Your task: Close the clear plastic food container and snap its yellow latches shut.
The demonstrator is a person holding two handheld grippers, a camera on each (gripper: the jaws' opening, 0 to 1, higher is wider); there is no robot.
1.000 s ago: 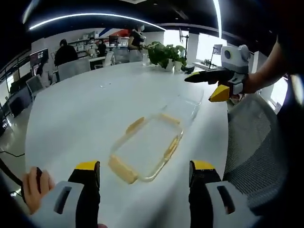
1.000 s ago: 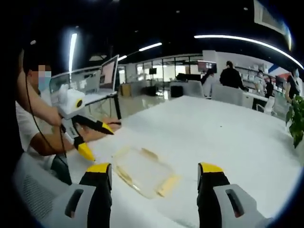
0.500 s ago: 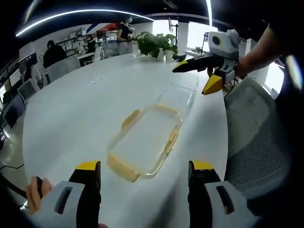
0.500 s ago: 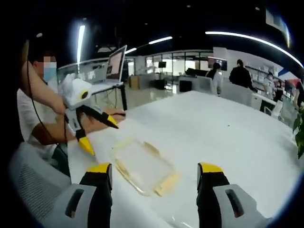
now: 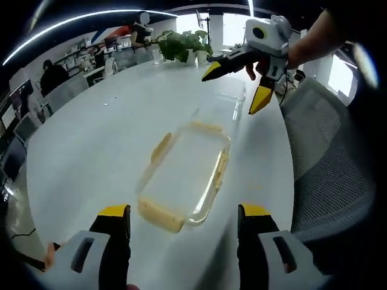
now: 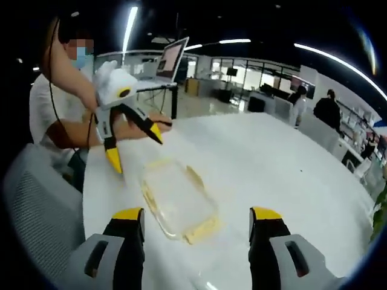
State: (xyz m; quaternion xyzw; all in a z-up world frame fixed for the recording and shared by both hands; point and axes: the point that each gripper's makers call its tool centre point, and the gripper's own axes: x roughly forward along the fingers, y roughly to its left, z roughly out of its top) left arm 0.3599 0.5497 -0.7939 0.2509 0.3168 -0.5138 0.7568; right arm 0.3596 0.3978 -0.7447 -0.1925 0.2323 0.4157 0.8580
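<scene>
Clear plastic food container with yellow latches lies near the white table's edge; its lid seems just beyond. Left gripper and right gripper hover spread, empty.

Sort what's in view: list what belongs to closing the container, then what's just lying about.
For the job: clear container, its yellow latches, clear lid beyond it, left gripper, right gripper.

Just about: potted plant, laptop, mesh chair, white table.

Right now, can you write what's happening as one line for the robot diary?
clear plastic food container with yellow latches: on round white table, untouched | left claw: open, empty, above table | right claw: open, empty | latches: not snapped
</scene>
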